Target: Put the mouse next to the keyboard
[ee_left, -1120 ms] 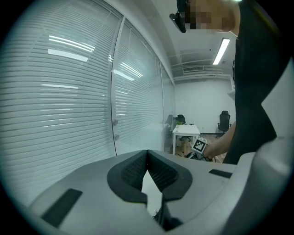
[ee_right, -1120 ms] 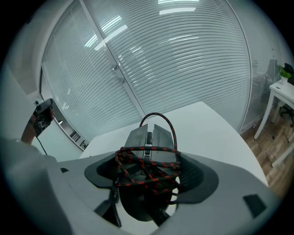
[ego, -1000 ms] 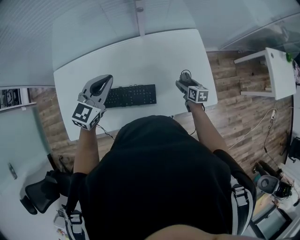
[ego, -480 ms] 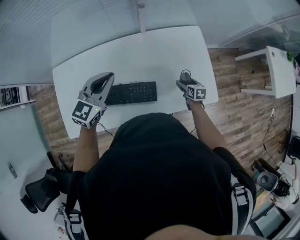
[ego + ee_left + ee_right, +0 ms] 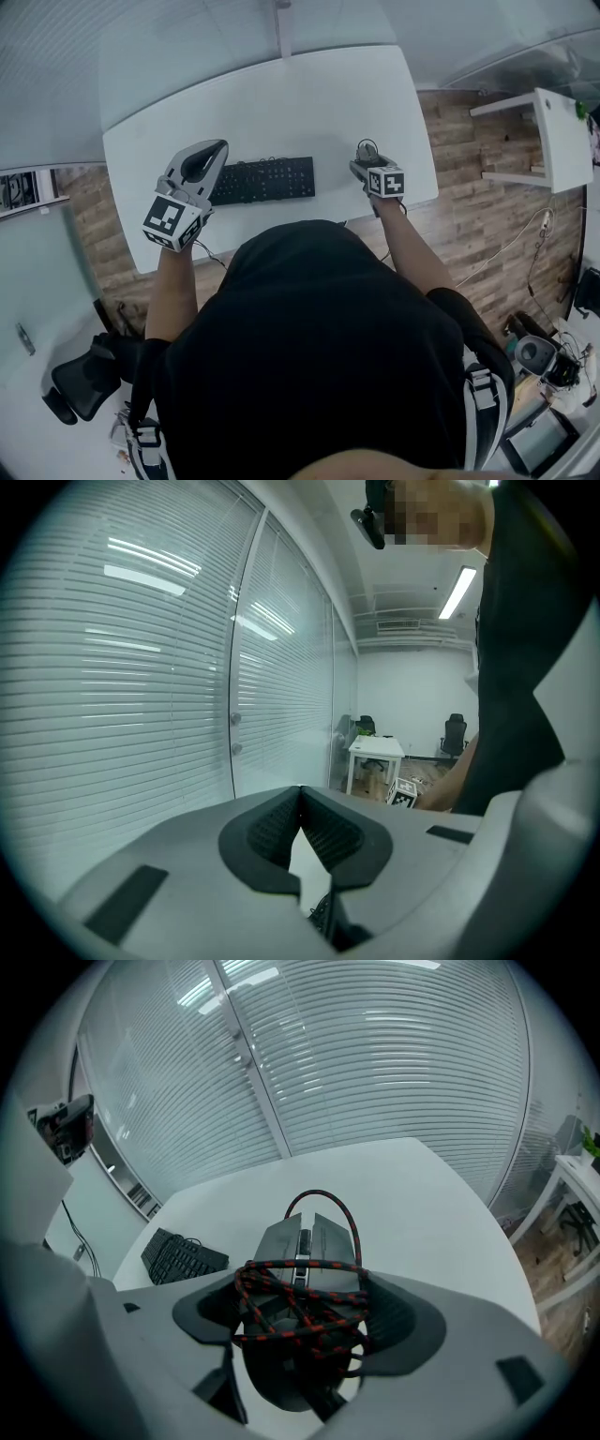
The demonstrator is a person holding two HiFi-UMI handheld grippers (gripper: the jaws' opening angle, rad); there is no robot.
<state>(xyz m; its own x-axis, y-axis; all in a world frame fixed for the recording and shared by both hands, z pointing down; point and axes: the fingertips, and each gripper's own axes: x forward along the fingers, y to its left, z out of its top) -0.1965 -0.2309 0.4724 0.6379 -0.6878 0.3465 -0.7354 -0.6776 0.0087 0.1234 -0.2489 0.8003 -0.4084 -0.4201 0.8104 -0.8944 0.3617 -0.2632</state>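
We grip mouse by flanks in right claw; likely light, hard, slick; wound cord may snag. Left claw clenched, empty.

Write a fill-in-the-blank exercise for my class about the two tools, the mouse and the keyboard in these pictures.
1. The right tool grips the ____.
2. A red-and-black ____ is wound round the mouse.
3. The keyboard on the white table is coloured ____.
4. The left tool, jaws shut, holds ____.

Missing words: mouse; cable; black; nothing.
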